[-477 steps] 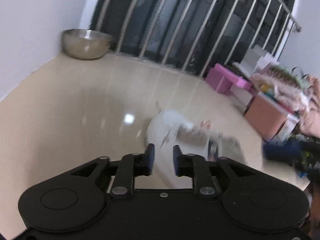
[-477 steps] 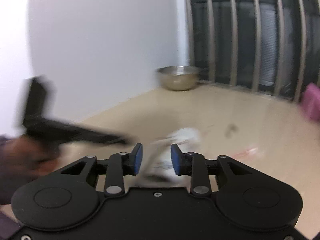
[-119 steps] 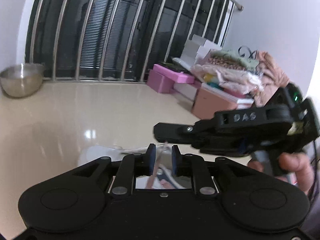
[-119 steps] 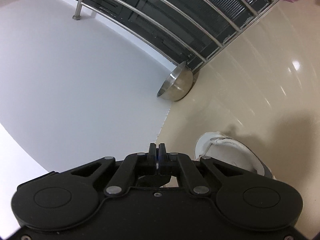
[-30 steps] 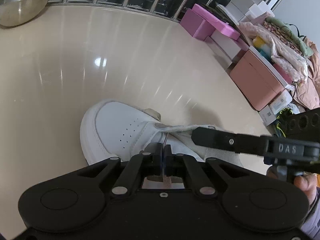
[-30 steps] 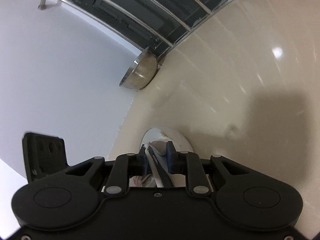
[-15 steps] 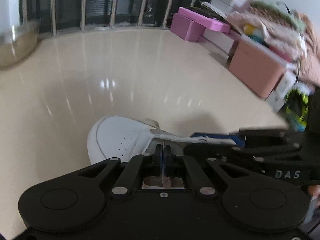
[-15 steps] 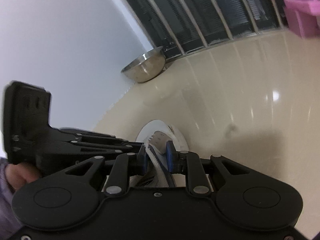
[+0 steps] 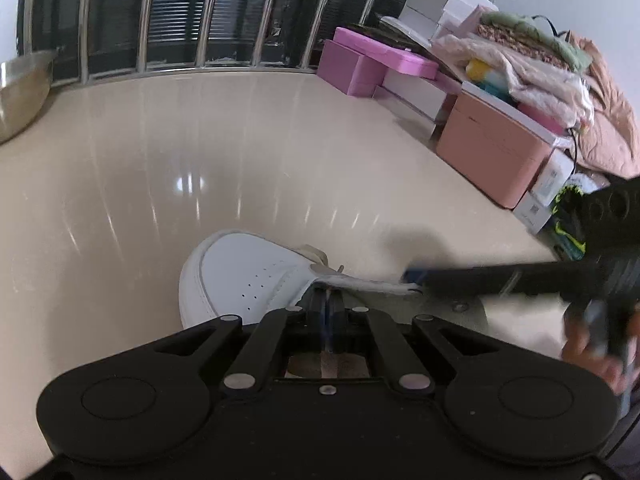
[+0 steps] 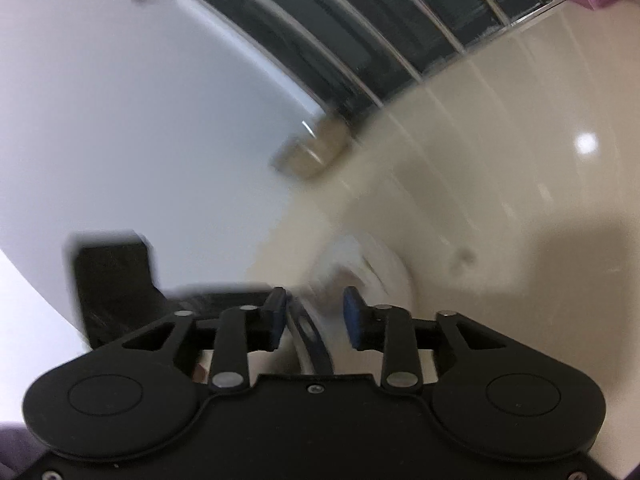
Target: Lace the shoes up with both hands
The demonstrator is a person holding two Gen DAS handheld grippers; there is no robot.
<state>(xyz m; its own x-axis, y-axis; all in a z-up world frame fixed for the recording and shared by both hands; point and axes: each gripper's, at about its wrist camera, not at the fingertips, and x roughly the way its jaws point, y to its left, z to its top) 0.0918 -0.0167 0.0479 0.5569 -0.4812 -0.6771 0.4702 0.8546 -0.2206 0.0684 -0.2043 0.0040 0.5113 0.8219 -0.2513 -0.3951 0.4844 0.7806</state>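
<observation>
Pinching tight, your left gripper [image 9: 328, 304] had its jaws pressed together on a thin strip, apparently the lace, that ran down between the pads toward the camera. Just ahead of its tips lay the white shoe [image 9: 244, 272], toe pointing away and to the left, flat on the glossy cream floor [image 9: 200, 140]. From the shoe's throat a white lace [image 9: 368, 283] stretched out to the right, level and taut, to the tip of your right gripper [image 9: 416, 280], which reached in from the right edge with your hand [image 9: 600, 352] blurred behind it. In the right wrist view that gripper's jaws were opening, blue pads [image 10: 276, 308] standing apart, and the shoe's blurred white top sat between them without either pad pressing on it. Whether the lace end was in contact with a pad you could not tell through the blur. Farther off, beyond your left gripper, a steel bowl [image 9: 20, 92] sat at the far left by the metal railing [image 9: 200, 12]. To the far right stood pink boxes [image 9: 368, 68] and a heap of folded cloth [image 9: 532, 60].
</observation>
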